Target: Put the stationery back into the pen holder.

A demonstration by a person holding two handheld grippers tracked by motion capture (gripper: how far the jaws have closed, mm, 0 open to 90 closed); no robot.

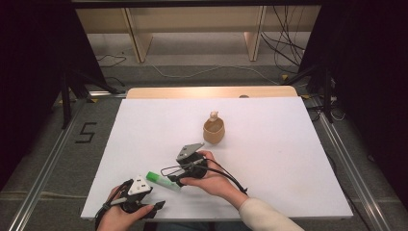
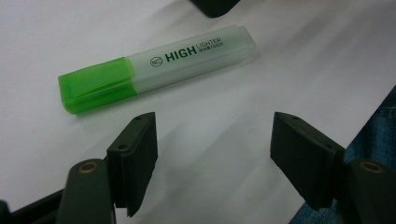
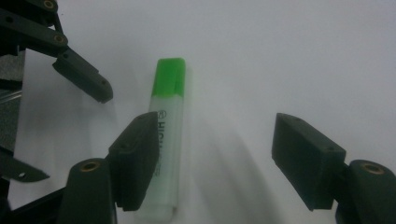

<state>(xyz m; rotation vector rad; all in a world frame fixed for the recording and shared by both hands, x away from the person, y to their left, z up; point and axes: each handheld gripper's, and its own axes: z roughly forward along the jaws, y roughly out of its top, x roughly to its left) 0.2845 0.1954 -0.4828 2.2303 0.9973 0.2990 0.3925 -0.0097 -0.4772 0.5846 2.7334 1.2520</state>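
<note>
Highlighter (image 2: 156,67): a capped marker with a green cap and a frosted pale barrel printed "HIGH LIGHTER"; it is laid flat on the white counter (image 1: 288,159), near the person's edge, between the 2 grippers.
Left gripper (image 2: 212,151): its jaws are seen spread apart with nothing between them; the highlighter lies just beyond their tips, crosswise to them.
Right gripper (image 3: 215,158): its jaws are likewise held apart and empty; the barrel lies beside and partly under the left-hand jaw in its own view, not between the 2.
Handling: it is judged light, rigid and smooth plastic; some slip is to be expected on the glossy barrel; it is not fragile.
Hold: the barrel's middle is best taken across its flat sides; the cap is better avoided, since it may pull off.
Elsewhere: a small wooden cup (image 1: 213,131) is set well apart, farther up the counter.
</note>
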